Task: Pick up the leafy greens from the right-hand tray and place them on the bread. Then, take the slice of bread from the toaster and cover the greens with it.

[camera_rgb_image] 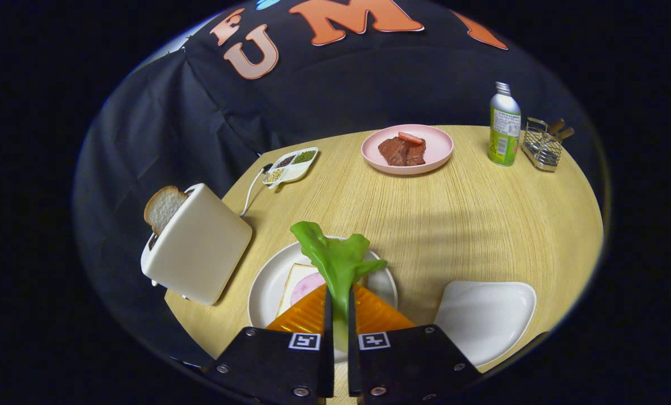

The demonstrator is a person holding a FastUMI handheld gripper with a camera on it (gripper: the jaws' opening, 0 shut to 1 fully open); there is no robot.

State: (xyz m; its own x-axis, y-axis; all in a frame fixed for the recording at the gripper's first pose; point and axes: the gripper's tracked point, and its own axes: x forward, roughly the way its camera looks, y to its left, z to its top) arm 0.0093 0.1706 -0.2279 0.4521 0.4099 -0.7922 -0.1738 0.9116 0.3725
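My gripper (pixel 339 306) is shut on the stem of the leafy greens (pixel 335 260), and the leaves stick up just ahead of the fingers. Under them, on a round white plate (pixel 262 289), lies a slice of bread (pixel 291 282) with a pink round slice (pixel 306 286) on top. The greens hang above this plate, and I cannot tell if they touch the bread. To the left stands a cream toaster (pixel 197 244), tilted in this view, with a slice of bread (pixel 164 208) sticking out of its slot. The white tray (pixel 484 315) to the right of the fingers holds nothing.
Beyond the plate, a pink plate (pixel 437 147) carries brown meat pieces and a small sausage. A green bottle (pixel 504 126) and a wire rack (pixel 544 145) stand at the far right. A divided white dish (pixel 291 166) with beans sits behind the toaster, by its cord.
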